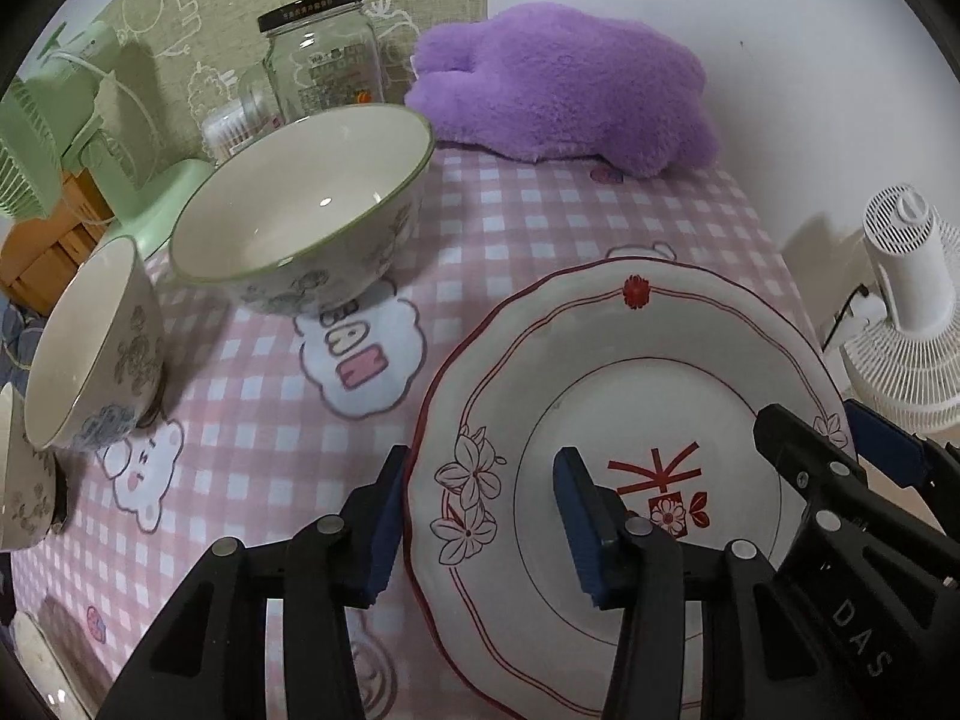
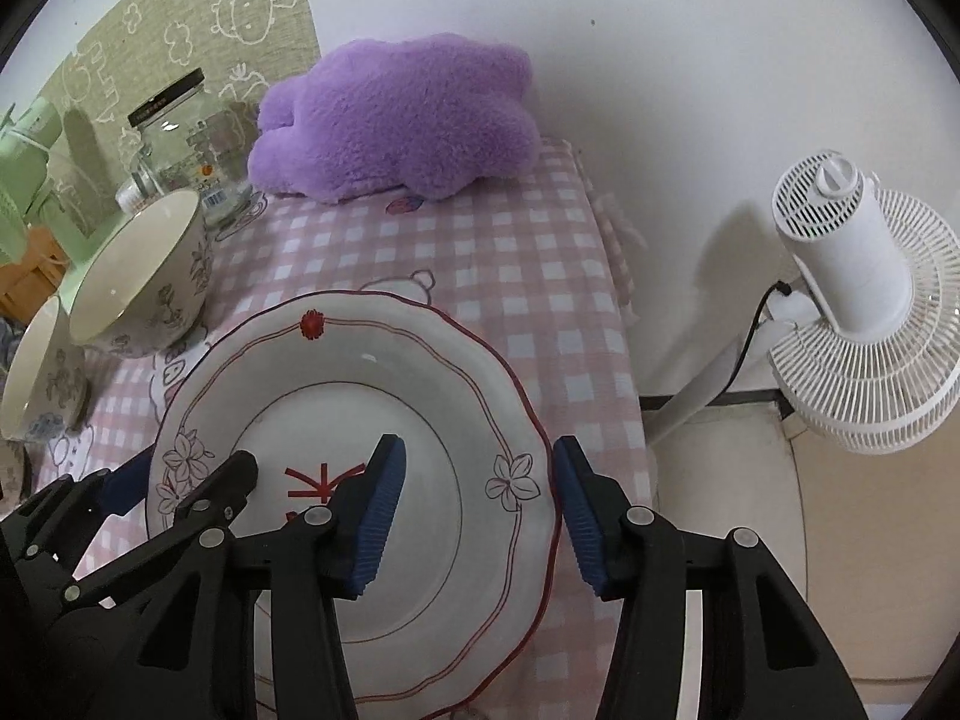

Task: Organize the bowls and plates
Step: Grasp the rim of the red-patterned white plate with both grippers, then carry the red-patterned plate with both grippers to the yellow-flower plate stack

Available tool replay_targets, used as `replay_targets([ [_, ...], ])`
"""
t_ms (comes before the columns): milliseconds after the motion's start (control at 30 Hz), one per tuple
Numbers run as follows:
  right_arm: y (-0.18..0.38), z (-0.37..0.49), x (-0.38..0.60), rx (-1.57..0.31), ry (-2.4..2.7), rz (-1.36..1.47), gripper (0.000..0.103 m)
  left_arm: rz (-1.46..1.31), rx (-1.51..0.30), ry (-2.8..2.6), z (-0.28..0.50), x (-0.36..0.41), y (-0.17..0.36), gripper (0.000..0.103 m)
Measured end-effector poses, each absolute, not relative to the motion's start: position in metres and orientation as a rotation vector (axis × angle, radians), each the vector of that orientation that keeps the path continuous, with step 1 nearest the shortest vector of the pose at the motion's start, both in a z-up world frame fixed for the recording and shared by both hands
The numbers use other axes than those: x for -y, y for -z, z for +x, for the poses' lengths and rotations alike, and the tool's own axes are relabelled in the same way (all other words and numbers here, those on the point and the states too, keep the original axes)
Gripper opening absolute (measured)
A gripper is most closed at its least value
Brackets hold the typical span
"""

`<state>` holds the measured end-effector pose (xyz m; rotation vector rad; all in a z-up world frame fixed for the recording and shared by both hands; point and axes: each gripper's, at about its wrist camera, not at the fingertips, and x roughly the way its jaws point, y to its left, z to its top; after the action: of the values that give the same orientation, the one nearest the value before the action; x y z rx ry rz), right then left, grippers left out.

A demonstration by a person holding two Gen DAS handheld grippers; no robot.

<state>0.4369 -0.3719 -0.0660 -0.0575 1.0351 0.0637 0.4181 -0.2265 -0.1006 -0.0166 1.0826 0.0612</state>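
Observation:
A white plate (image 1: 630,372) (image 2: 372,372) with red lines and flower drawings lies flat on the pink checked cloth (image 1: 540,222). My left gripper (image 1: 480,498) (image 2: 180,474) straddles the plate's left rim, one blue pad against the outer edge and the other inside the well, shut on it. My right gripper (image 2: 477,480) (image 1: 834,432) straddles the right rim, open, with the rim between its pads. A large green-rimmed bowl (image 1: 300,204) (image 2: 138,276) stands behind the plate to the left. A smaller floral bowl (image 1: 84,348) (image 2: 36,372) stands nearer left, and a third bowl (image 1: 18,480) is cut off at the edge.
A purple plush toy (image 1: 564,84) (image 2: 396,120) lies at the back of the table. A glass jar (image 1: 324,54) and a green fan (image 1: 60,114) stand at the back left. A white fan (image 2: 858,312) stands on the floor beyond the table's right edge.

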Motion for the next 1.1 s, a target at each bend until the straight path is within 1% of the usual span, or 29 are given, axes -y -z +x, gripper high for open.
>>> replay_targets([
  [333, 0.064, 0.387, 0.354, -1.097, -0.077, -0.052, 0.054, -0.012, -1.114, -0.08, 0.365, 0.208, 0.089, 0.047],
  [733, 0.067, 0.32, 0.322, -1.171, -0.102, -0.069, 0.054, -0.069, -1.169, -0.113, 0.296, 0.177, 0.088, 0.047],
  [900, 0.073, 0.305, 0.316, -1.189, -0.114, -0.085, 0.054, -0.082, -1.166, -0.117, 0.287, 0.172, 0.092, 0.047],
  [1100, 0.08, 0.309, 0.314, -1.183, -0.13, -0.114, 0.054, -0.066, -1.147, -0.127, 0.285, 0.174, 0.097, 0.049],
])
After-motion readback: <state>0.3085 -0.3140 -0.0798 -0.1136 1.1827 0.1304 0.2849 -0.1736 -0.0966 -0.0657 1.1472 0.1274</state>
